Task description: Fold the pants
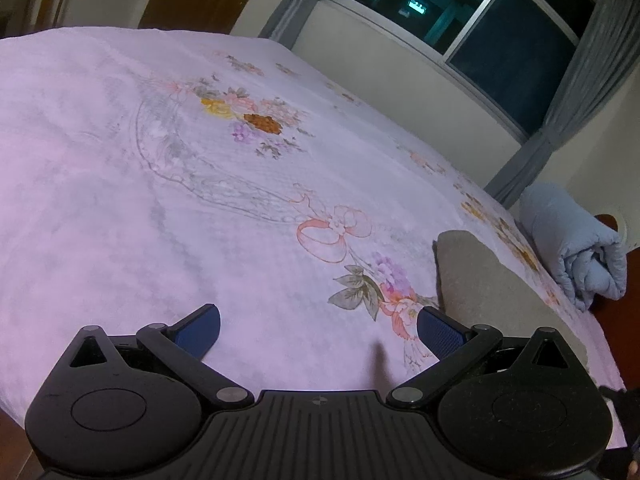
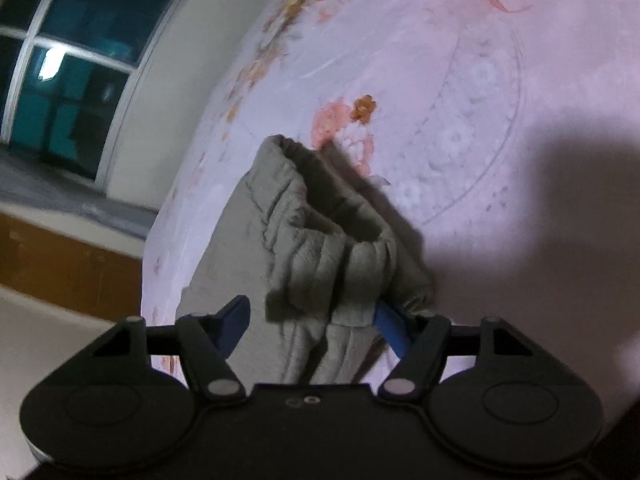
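Grey fleece pants [image 2: 320, 236] lie bunched on the pink floral bedspread [image 2: 460, 80], with the elastic waistband standing open. My right gripper [image 2: 314, 320] is open, and the waistband folds sit between its blue fingers [image 2: 390, 326], draped over the right one. In the left wrist view a flat grey part of the pants [image 1: 492, 292] lies at the right, just past the right fingertip. My left gripper [image 1: 318, 326] is open and empty, low over the bedspread [image 1: 200, 200].
A rolled light-blue quilt [image 1: 576, 248] lies at the bed's far right edge. A window with grey curtains [image 1: 480, 20] fills the wall behind the bed. The bed's edge [image 2: 160, 240], a wooden ledge and the floor are left of the pants.
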A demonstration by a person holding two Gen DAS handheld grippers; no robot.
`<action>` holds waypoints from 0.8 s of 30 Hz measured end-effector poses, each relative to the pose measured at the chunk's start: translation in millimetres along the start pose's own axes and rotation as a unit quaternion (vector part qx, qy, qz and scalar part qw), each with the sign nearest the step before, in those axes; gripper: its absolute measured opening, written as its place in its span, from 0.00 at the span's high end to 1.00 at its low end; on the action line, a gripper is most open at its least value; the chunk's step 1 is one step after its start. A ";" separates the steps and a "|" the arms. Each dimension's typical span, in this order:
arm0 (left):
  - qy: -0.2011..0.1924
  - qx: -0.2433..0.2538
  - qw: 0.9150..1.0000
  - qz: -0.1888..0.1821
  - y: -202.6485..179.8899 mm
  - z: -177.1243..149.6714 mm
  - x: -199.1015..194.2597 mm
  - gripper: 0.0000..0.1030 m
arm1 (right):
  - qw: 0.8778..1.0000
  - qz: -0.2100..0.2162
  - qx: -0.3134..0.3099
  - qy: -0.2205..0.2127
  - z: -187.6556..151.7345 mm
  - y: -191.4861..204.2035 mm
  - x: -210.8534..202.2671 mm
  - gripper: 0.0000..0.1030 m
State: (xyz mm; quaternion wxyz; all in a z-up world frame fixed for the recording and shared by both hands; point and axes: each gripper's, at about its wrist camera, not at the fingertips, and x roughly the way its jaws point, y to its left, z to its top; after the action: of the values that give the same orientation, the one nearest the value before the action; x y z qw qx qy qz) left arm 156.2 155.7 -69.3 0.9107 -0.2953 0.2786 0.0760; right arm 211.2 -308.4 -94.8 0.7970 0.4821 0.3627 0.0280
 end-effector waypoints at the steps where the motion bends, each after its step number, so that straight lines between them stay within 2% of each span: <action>1: 0.000 0.000 1.000 -0.001 0.2 0.1 -0.1 0.00 | 1.000 -0.009 -0.001 -0.002 0.0 2.6 1.4 0.36; 3: 0.000 -0.003 1.000 -0.004 2.1 0.9 0.3 0.00 | 1.000 -0.024 0.000 -0.001 1.6 6.1 8.3 0.37; 4: 0.000 -0.005 1.000 -0.006 3.2 0.7 0.3 0.00 | 0.999 -0.031 -0.010 -0.001 2.5 9.5 11.5 0.42; 5: -0.001 -0.007 1.000 -0.007 4.1 0.6 0.2 0.00 | 0.999 -0.040 -0.028 -0.003 2.2 13.4 14.0 0.64; 6: -0.001 -0.010 1.000 -0.010 5.5 0.8 0.1 0.00 | 0.998 -0.038 -0.040 -0.001 1.3 15.9 15.5 0.69; 8: -0.002 -0.014 1.000 -0.012 6.3 0.5 -0.2 0.00 | 0.994 -0.027 -0.108 -0.005 -2.2 38.9 12.5 0.73; 10: -0.002 -0.013 1.000 -0.011 5.6 0.1 -0.1 0.00 | 0.983 0.030 -0.182 -0.016 -5.2 82.7 5.2 0.73; 12: 0.000 -0.010 1.000 -0.006 3.2 0.0 1.0 0.00 | 0.969 0.087 -0.228 -0.022 -7.5 130.1 -0.4 0.73; 14: 0.000 -0.007 1.000 -0.005 2.0 -0.3 0.2 0.00 | 0.956 0.148 -0.252 -0.039 -8.3 167.3 -12.3 0.73; 16: -0.001 -0.008 1.000 -0.007 3.3 0.1 -0.9 0.00 | 0.950 0.180 -0.248 -0.062 -7.5 176.9 -24.9 0.73; 18: -0.003 -0.012 1.000 -0.007 6.4 0.7 -1.0 0.00 | 0.961 0.165 -0.211 -0.071 -4.7 148.5 -24.9 0.73; 20: -0.002 -0.016 1.000 -0.011 8.7 0.4 -1.5 0.00 | 0.979 0.107 -0.159 -0.063 -6.1 89.0 -6.6 0.73; 22: -0.004 -0.020 1.000 -0.012 9.4 -0.1 -2.2 0.00 | 0.996 0.034 -0.075 -0.023 -9.1 23.8 20.1 0.74; 24: -0.003 -0.019 1.000 -0.009 7.5 -0.5 -1.7 0.00 | 0.999 0.026 -0.026 -0.025 -12.5 -9.9 23.3 0.75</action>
State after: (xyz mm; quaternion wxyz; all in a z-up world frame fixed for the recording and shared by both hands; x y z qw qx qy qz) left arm 152.3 161.6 -72.4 0.9066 -0.3143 0.2716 0.0741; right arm 217.7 -295.1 -118.9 0.8170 0.4713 0.3291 0.0460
